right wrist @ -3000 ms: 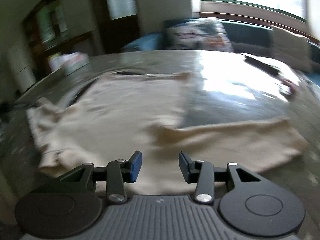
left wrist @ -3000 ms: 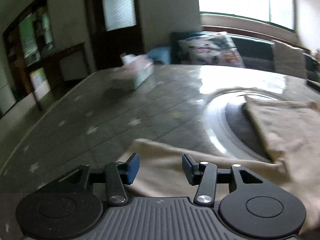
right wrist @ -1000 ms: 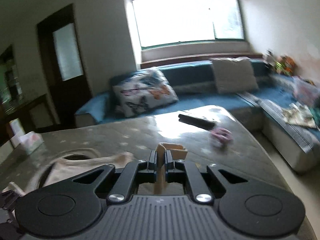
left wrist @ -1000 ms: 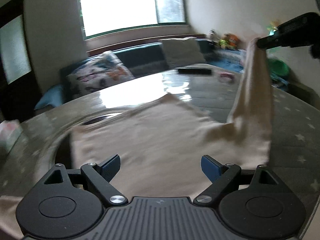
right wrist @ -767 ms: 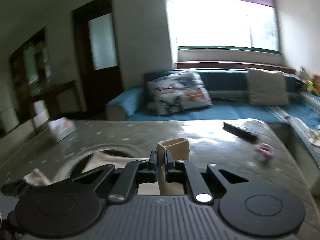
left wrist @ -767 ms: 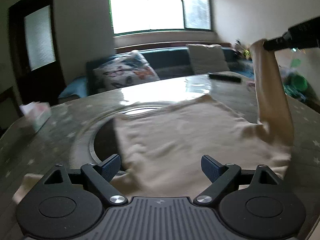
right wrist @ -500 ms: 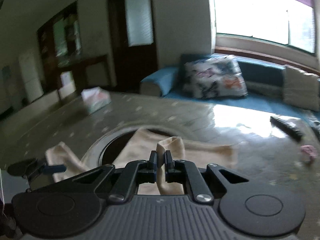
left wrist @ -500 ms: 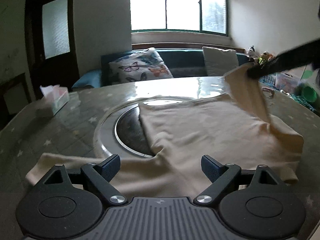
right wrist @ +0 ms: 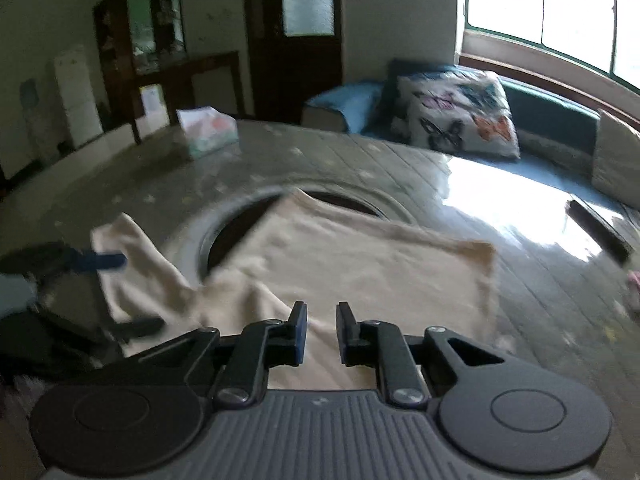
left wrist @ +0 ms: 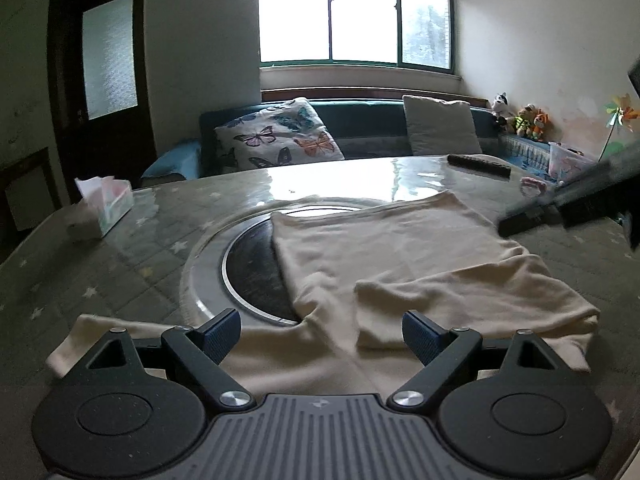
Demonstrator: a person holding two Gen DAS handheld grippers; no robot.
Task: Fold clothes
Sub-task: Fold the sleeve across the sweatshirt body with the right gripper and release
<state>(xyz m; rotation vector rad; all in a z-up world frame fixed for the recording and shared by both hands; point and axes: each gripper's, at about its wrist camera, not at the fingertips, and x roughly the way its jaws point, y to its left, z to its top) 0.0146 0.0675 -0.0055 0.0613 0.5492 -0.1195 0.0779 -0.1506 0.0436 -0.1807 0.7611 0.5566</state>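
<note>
A cream long-sleeved top [left wrist: 384,248] lies flat on the grey star-patterned table [left wrist: 120,264]. One sleeve [left wrist: 472,300] is folded across its lower body; the other sleeve [left wrist: 92,340] stretches out to the left. My left gripper [left wrist: 321,332] hovers open and wide over the near hem, holding nothing. My right gripper [right wrist: 322,328] stands open with a narrow gap above the top [right wrist: 360,264], nothing between its pads. In the left wrist view the right gripper [left wrist: 560,208] shows blurred at the garment's right edge. The left gripper [right wrist: 120,292] shows by the outstretched sleeve [right wrist: 136,264].
A round dark inset ring [left wrist: 248,272] sits in the table under the garment's left side. A tissue box [left wrist: 106,208] stands at the far left; a black remote [left wrist: 480,164] and a small pink object [left wrist: 534,186] lie at the far right. A sofa with cushions [left wrist: 280,140] is behind.
My right gripper carried the sleeve up and over the top's body, then let it go and now stands open. The sleeve now lies folded on the body. The left gripper stayed open.
</note>
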